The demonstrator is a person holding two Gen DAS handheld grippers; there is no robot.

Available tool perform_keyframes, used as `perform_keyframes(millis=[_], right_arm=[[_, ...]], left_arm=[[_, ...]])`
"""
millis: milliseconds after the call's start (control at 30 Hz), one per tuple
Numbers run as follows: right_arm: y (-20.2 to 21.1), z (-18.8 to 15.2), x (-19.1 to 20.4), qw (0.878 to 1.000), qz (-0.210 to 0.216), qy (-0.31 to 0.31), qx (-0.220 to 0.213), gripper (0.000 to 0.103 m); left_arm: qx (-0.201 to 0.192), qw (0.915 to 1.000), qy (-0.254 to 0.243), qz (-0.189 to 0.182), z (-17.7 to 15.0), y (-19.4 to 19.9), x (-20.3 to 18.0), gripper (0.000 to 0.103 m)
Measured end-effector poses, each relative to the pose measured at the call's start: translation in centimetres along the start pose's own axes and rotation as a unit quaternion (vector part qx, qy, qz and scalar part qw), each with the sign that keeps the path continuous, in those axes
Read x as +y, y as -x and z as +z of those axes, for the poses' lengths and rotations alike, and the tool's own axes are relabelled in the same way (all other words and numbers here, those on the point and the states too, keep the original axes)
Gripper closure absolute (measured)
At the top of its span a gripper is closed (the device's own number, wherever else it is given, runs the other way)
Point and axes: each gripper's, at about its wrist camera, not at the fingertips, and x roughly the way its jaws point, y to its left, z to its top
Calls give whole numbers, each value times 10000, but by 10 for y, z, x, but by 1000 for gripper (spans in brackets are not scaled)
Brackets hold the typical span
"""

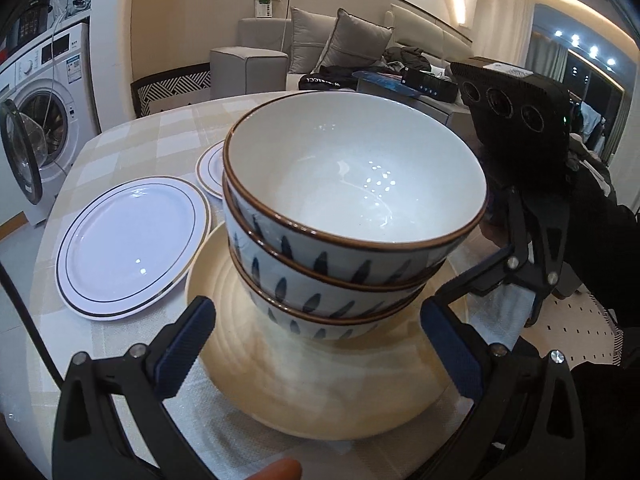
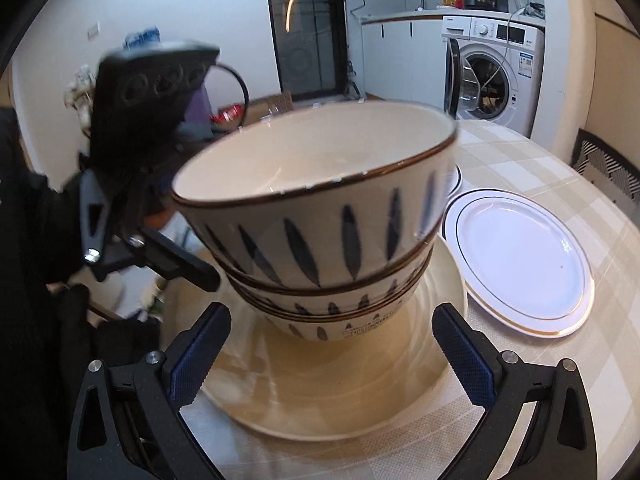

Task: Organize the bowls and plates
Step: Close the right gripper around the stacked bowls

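Note:
Three white bowls with blue leaf marks and brown rims are stacked (image 1: 340,256) (image 2: 320,240) on a cream plate (image 1: 320,392) (image 2: 320,392). In the right wrist view the top bowl (image 2: 312,176) sits tilted on the stack. My left gripper (image 1: 318,340) is open, its blue pads either side of the stack's base above the cream plate. My right gripper (image 2: 330,354) is open too, facing the stack from the opposite side. Each gripper shows in the other's view, close beside the bowls: the right one's finger (image 1: 476,276) and the left one's finger (image 2: 180,264).
Two white gold-rimmed plates lie on the checked tablecloth beside the cream plate, a near one (image 1: 132,248) (image 2: 520,264) and a farther one (image 1: 210,168), partly hidden. A washing machine (image 1: 36,120) (image 2: 492,80), a patterned chair (image 2: 608,168) and a sofa (image 1: 320,48) stand beyond the table edge.

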Motion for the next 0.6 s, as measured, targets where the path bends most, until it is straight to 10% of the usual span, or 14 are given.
perform_keyframes(millis=[600], right_arm=[[-15,22,-1,9992,130,-318,-219,0]], left_arm=[[157,9995,-251,139,3,-20,-18,0]])
